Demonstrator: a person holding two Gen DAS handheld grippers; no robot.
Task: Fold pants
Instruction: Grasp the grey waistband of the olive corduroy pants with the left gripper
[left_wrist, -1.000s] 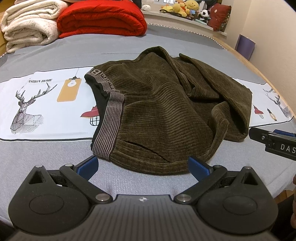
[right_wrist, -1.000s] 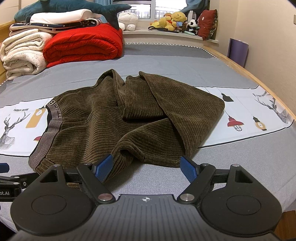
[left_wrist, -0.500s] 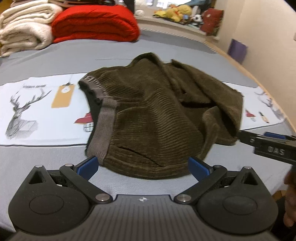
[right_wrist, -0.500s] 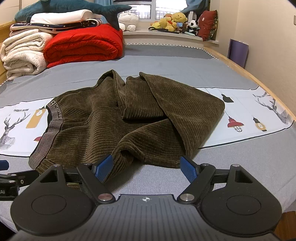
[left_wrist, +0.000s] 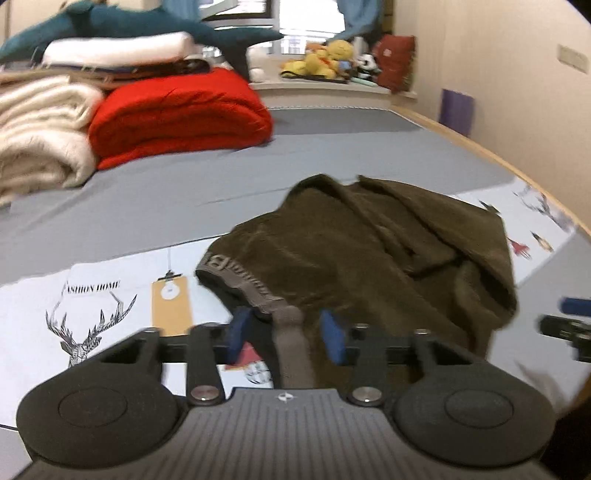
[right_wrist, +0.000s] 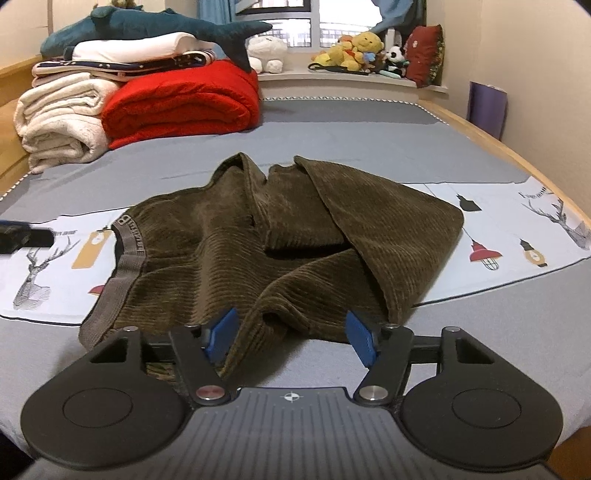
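On the grey bed (right_wrist: 332, 125) the brown corduroy pants (right_wrist: 295, 243) lie crumpled over a printed strip, the left gripper (left_wrist: 284, 334) just closing around the raised waistband (left_wrist: 291, 332), the right gripper (right_wrist: 291, 338) narrowing, unclamped, around a hem fold, likely to spread them flat.

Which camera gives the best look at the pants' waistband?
The right wrist view: the waistband is sharp there, visible along its length. The left wrist view shows the waistband closer but blurred, running down between the left claw's pads.
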